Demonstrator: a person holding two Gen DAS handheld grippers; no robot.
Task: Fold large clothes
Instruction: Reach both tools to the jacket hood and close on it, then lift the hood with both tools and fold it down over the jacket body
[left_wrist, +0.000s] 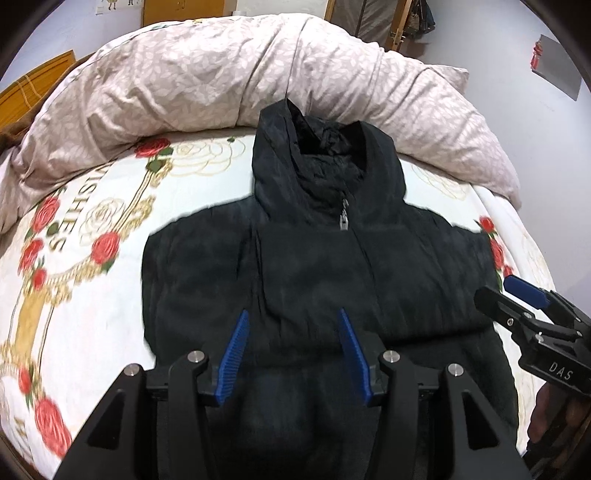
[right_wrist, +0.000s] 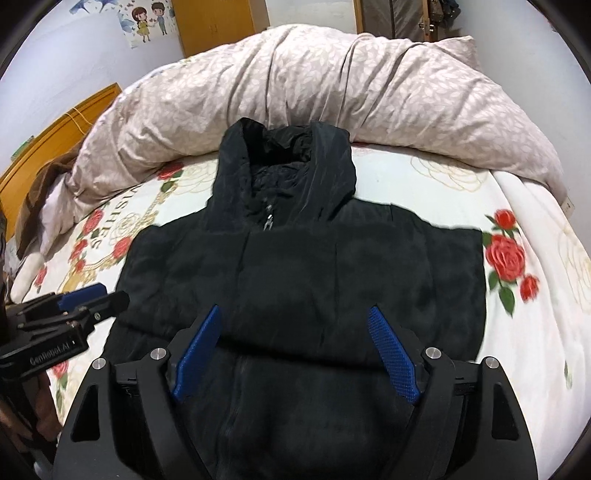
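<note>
A black hooded jacket (left_wrist: 317, 266) lies flat on the bed, front up, hood (left_wrist: 325, 155) towards the duvet and zip pull (left_wrist: 344, 221) at the chest. Its sides look folded in, giving a squarish outline. A raised crease runs across the lower body. My left gripper (left_wrist: 292, 312) hovers open over the lower left part of the jacket (right_wrist: 295, 266), nothing between its blue pads. My right gripper (right_wrist: 294, 309) stands wide open over the lower right part, also holding nothing. Each gripper shows at the edge of the other's view: the right gripper (left_wrist: 506, 293), the left gripper (right_wrist: 105, 297).
A bunched pale leaf-patterned duvet (left_wrist: 221, 85) lies across the far side of the bed. The rose-printed sheet (left_wrist: 92, 229) shows left and right of the jacket. A wooden headboard (right_wrist: 55, 136) and a brown garment (right_wrist: 40, 188) sit at far left. A hand (left_wrist: 550, 417) holds the right gripper.
</note>
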